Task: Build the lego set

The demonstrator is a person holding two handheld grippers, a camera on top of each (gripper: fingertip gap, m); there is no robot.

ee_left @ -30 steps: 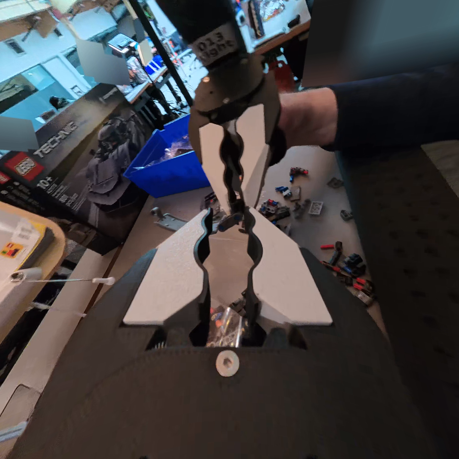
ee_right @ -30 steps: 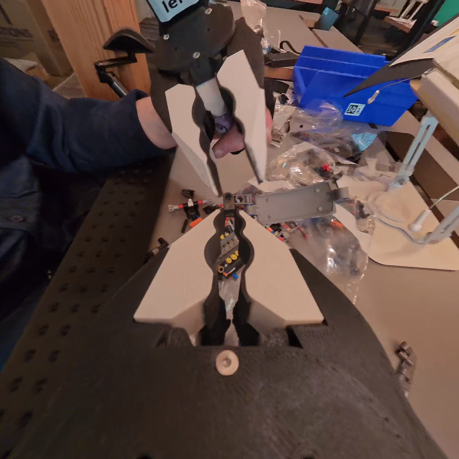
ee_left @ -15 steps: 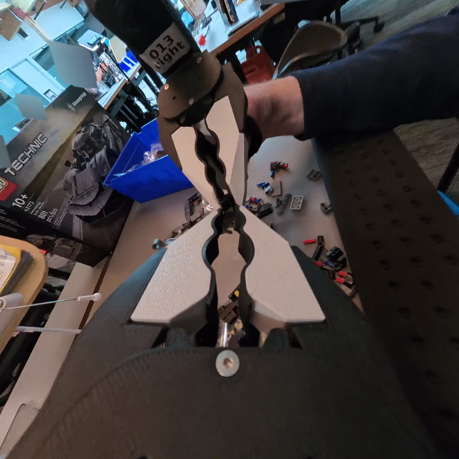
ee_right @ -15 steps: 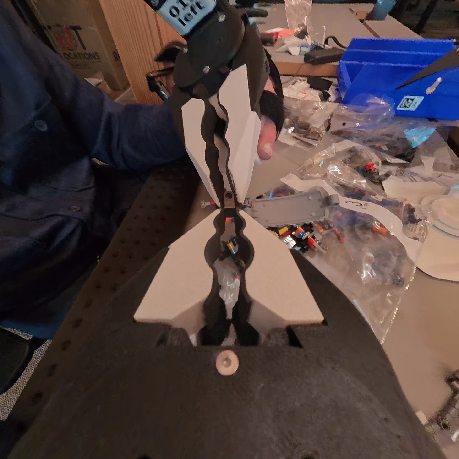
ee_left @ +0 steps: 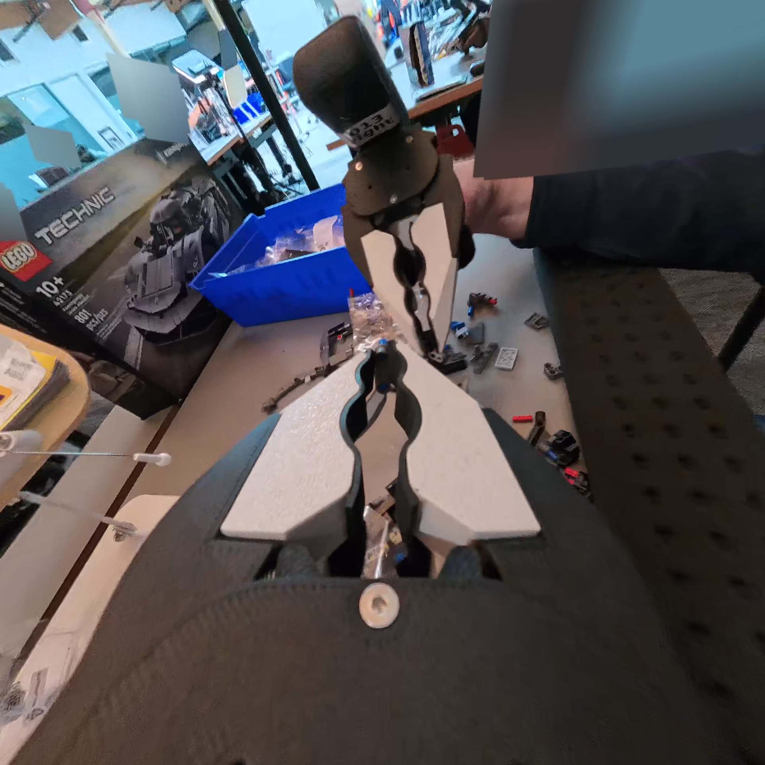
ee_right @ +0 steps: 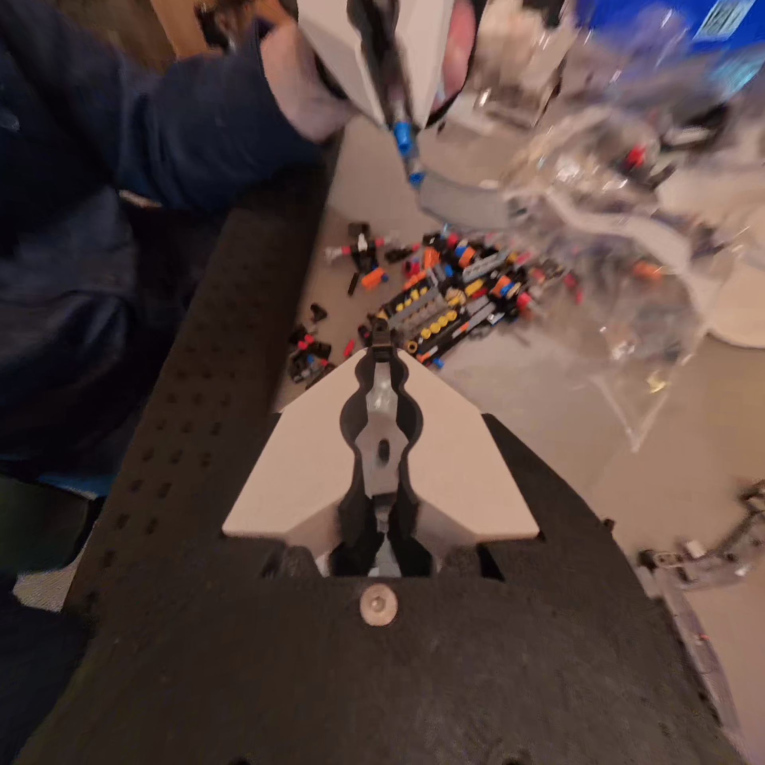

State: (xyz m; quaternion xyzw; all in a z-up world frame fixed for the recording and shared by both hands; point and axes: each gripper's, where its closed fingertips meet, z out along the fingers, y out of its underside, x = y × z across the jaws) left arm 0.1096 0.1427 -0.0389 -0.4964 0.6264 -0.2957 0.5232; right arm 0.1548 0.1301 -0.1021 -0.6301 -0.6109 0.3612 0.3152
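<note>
My left gripper (ee_left: 381, 352) is shut on a small piece with blue pins (ee_left: 383, 347), held above the table. In the right wrist view it (ee_right: 399, 120) hangs at the top with the blue pin piece (ee_right: 402, 136) at its tips. A grey panel (ee_right: 463, 203) lies just under that piece, too blurred to tell if they are joined. My right gripper (ee_right: 378, 352) is shut on a light grey lego piece (ee_right: 381, 414) with a black connector (ee_right: 378, 335) at the tips. It shows in the left wrist view (ee_left: 430, 352), just right of my left tips.
A pile of loose lego pieces (ee_right: 447, 298) and clear plastic bags (ee_right: 621, 198) lie on the table. A blue bin (ee_left: 281, 273) and the set's box (ee_left: 116, 256) stand at the back. A black perforated board (ee_left: 641, 414) runs along one edge. A person's sleeves are close by. Left tips to right tips: about 8 centimetres.
The two grippers' tips were together half a second ago and are now apart. The right wrist view has swung down over the pile and is blurred. The grey panel has stayed by the left gripper.
</note>
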